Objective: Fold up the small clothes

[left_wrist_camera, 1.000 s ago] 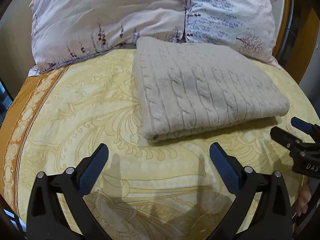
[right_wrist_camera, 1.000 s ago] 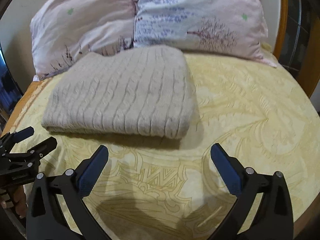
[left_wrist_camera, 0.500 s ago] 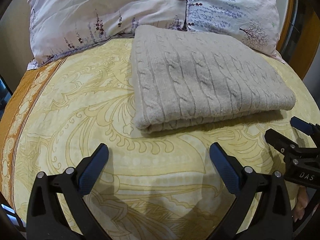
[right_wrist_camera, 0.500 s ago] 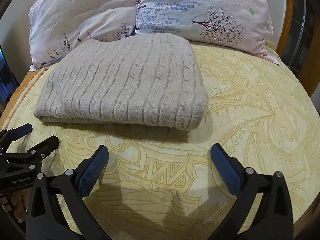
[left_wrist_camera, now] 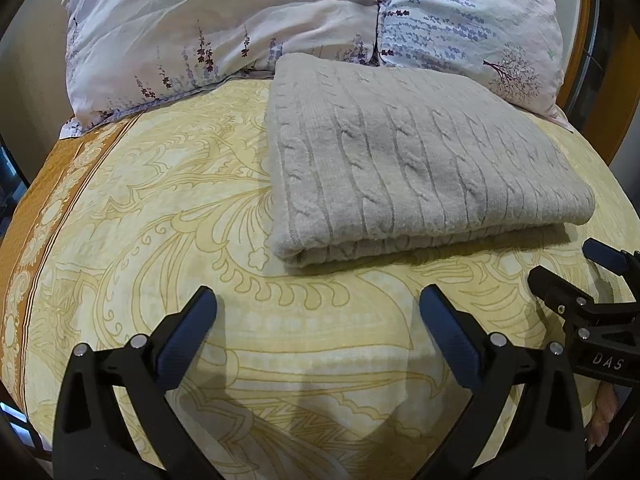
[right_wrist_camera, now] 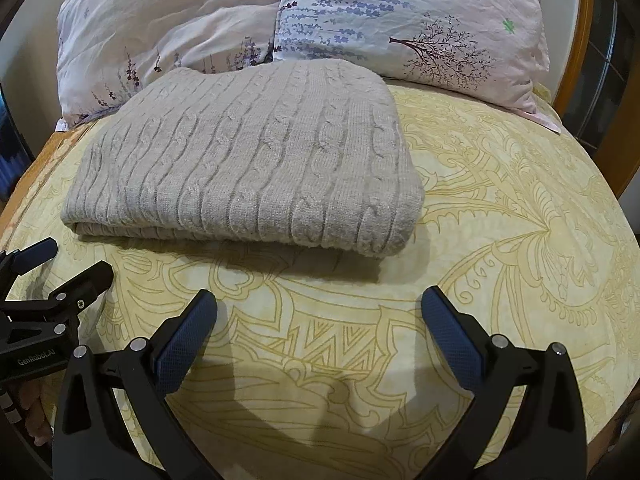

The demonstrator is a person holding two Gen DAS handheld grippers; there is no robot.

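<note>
A grey cable-knit sweater [left_wrist_camera: 416, 164] lies folded into a thick rectangle on a bed covered with a yellow bedspread [left_wrist_camera: 168, 216] printed with pale scrolling ornament. The folded edge faces the near side, and the layers show along that edge as stacked bands of knit. The far edge of the sweater touches or sits just beside two pillows [left_wrist_camera: 248, 20] in pink-and-white cases printed with lavender sprigs and small trees; the pillows stand side by side against a wooden headboard [right_wrist_camera: 576, 40] at the far right.

The left claw [left_wrist_camera: 318, 320] hangs above the bedspread just near of the sweater's front left corner, its two blue-padded fingers [left_wrist_camera: 188, 336] spread wide apart and gripping nothing. The right claw [right_wrist_camera: 319, 322] sits in the same way near the sweater's front right corner — fingers wide apart, nothing between them, the pads clear of the knit. Each claw shows at the edge of the other's view: the right claw [left_wrist_camera: 576, 280] at the right margin of the left wrist view, the left claw [right_wrist_camera: 56, 268] at the left margin of the right wrist view, both with jaws parted.

An orange band [left_wrist_camera: 36, 216] with a lighter floral border runs down the left side of the bedspread. Shadows of the claws fall on the cloth just below them.
</note>
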